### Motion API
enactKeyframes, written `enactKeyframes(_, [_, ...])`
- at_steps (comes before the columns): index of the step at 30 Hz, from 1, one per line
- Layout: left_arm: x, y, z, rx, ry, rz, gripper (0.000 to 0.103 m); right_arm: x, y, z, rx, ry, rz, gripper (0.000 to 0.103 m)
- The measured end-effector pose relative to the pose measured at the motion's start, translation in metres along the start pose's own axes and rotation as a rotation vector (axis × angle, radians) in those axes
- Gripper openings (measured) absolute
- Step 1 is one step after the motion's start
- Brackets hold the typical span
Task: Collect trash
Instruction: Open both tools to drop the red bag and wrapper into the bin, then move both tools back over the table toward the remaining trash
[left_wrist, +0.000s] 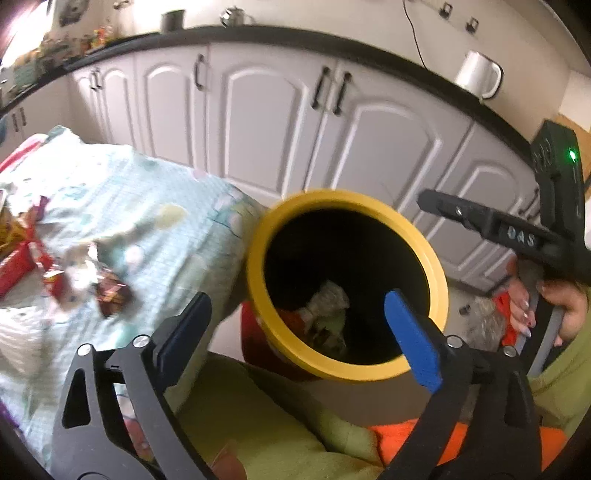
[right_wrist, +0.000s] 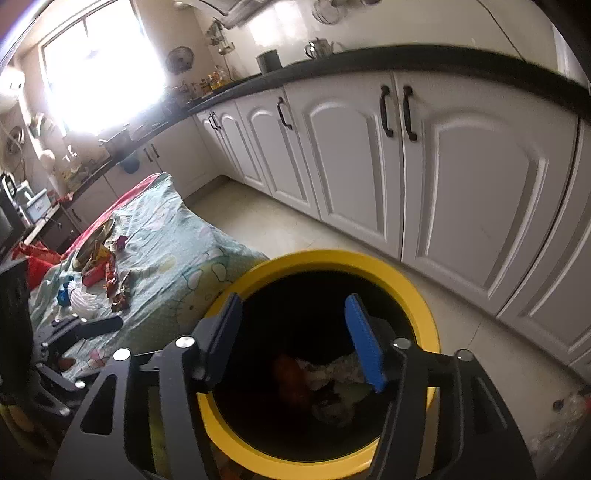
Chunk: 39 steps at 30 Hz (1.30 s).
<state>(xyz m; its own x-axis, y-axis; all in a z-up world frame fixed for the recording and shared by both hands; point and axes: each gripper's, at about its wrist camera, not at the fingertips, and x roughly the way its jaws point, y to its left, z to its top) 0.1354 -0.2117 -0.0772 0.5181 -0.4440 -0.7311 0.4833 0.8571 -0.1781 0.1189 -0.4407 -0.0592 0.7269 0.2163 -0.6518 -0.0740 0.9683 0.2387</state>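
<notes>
Over the yellow-rimmed bin (right_wrist: 424, 295), both grippers' fingers spread, grasping nothing.
Left gripper (left_wrist: 295, 321) and right gripper (right_wrist: 295, 339) hover released; crumpled wrappers (left_wrist: 327, 306) lie inside; more trash (right_wrist: 107, 266) sits left on the bed (right_wrist: 177, 258).

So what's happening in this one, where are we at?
A person with a gripper in each hand is clearing wrappers off a cloth-covered table into a yellow-rimmed bin. Both grippers are over the bin mouth, the left gripper and right gripper open with nothing between the fingers. Crumpled trash lies at the bottom of the bin. More wrappers remain on the table.
</notes>
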Motion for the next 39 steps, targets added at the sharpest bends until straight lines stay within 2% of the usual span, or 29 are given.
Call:
enactKeyframes(5, [-0.022,0.011,0.001,-0.023,-0.064,0.075,0.092,-0.011,0.019,0.005,-0.045,-0.038,-0.003,0.069])
enactKeyframes(12, [-0.046,0.027,0.001,-0.062,-0.123,0.12,0.092,-0.02,0.042,0.009,-0.085,-0.072,0.001,0.073])
enactKeyframes(26, [-0.091,0.063,-0.005,-0.135,-0.237,0.213,0.092,-0.023,0.1,0.01,-0.185,-0.089,0.059,0.075])
enactKeyframes(31, [-0.107,0.077,-0.007,-0.144,-0.277,0.277,0.092,-0.022,0.124,0.012,-0.21,-0.09,0.095,0.075])
enactKeyframes(39, [-0.127,0.098,-0.012,-0.179,-0.32,0.324,0.092,-0.015,0.166,0.011,-0.281,-0.078,0.152,0.075])
